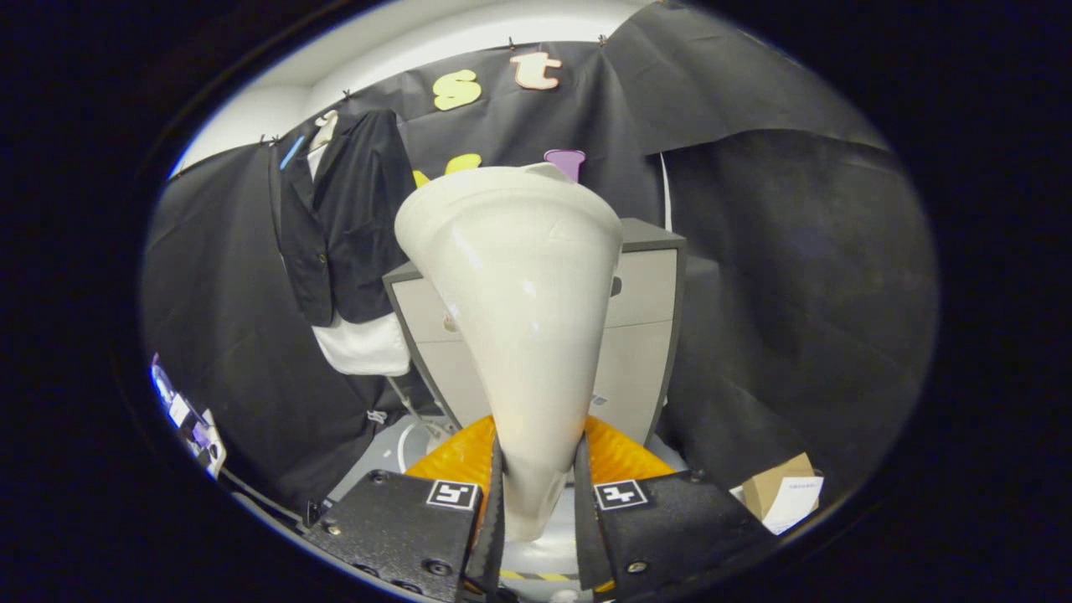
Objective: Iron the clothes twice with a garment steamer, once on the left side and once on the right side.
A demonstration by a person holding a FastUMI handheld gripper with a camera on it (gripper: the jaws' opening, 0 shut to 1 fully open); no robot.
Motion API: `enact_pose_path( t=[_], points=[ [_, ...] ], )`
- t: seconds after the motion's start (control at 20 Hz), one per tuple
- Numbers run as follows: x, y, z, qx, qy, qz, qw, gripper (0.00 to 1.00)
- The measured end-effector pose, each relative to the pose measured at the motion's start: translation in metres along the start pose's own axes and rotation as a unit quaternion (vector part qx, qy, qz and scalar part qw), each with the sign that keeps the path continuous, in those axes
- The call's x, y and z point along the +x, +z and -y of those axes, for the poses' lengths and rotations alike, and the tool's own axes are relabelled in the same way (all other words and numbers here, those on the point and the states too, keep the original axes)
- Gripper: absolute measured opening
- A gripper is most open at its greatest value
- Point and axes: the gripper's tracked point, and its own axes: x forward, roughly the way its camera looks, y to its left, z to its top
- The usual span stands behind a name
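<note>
While fingers (537,502) clamp steamer (519,276), jacket (343,218) hangs beyond, apart

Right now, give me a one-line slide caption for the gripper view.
Gripper shut on cream cone-shaped garment steamer, black jacket over white shirt hanging beyond, beside a grey cabinet.

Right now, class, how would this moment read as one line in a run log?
gripper: shut on garment steamer | black jacket: hanging on wall, beyond fingers, beside grey cabinet | steamer: apart from jacket
</note>
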Motion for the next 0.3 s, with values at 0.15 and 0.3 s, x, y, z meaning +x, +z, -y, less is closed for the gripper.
enact_pose_path(
  t=[0.15,0.3],
  points=[
    [0.0002,-0.0003,-0.0013,-0.001,0.005,-0.002,1.0,0.37],
    [-0.0007,-0.0015,-0.0028,0.003,0.008,-0.005,1.0,0.37]
  ],
)
